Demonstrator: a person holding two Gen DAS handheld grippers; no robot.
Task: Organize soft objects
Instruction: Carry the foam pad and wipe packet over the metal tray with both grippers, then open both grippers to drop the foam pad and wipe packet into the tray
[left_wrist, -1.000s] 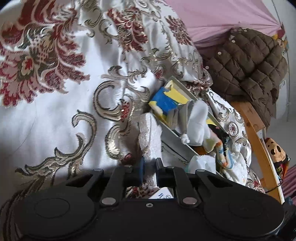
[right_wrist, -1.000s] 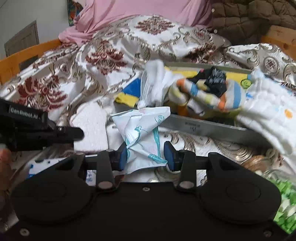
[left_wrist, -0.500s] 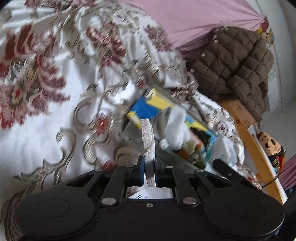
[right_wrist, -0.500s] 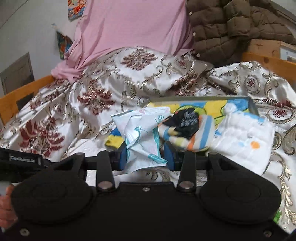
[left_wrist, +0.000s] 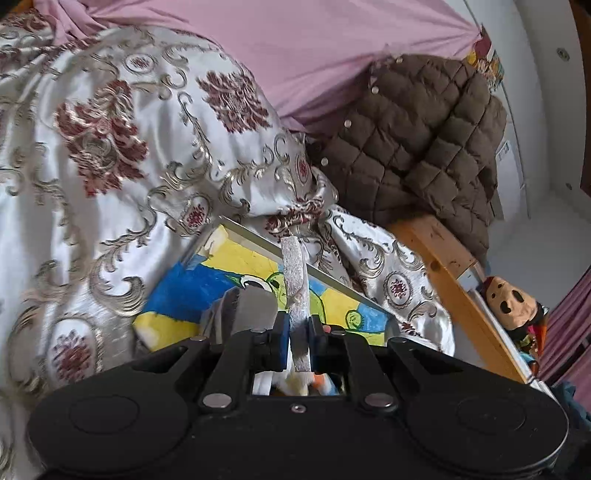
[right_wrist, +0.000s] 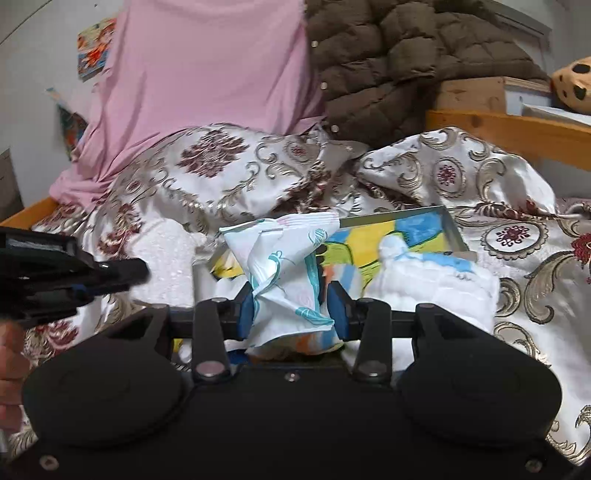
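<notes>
Left tool: my left tool (left_wrist: 297, 332) is clenched on a thin white sponge pad (left_wrist: 295, 284), gripped edge-on, so the pad stands up between the blue pads (left_wrist: 281, 341) and pokes out ahead of them.
Right tool: my right tool (right_wrist: 291, 310) is grasping a crumpled white packet (right_wrist: 284, 273) printed with teal shapes; its blue pads (right_wrist: 246, 312) press both sides of the packet's lower part and the top fans out above them.
Tray: a shallow metal tray (right_wrist: 452, 230) with a blue, yellow and green drawing on its floor lies on the bed, just beyond both tools; in the left wrist view the sponge pad is held above the tray (left_wrist: 258, 236).
Tray contents: a white padded cloth (right_wrist: 428, 280) with blue trim lies at the tray's near right side, partly over the rim, and a grey-white cloth (left_wrist: 255, 306) sits in the tray by my left tool.
Bed: a white satin quilt (left_wrist: 122, 173) with red and gold flourishes covers it, bunched up behind the tray.
Background: a pink sheet (right_wrist: 207, 74) hangs behind the quilt, a brown quilted jacket (left_wrist: 417, 144) is piled at the bed's wooden frame (left_wrist: 447, 273), and a spotted plush toy (left_wrist: 511, 304) lies beyond the frame.
From the right wrist view: my left tool (right_wrist: 122, 271) shows at the left edge with the sponge pad (right_wrist: 166, 258) seen flat-on beside it, and my hand (right_wrist: 9, 365) behind.
</notes>
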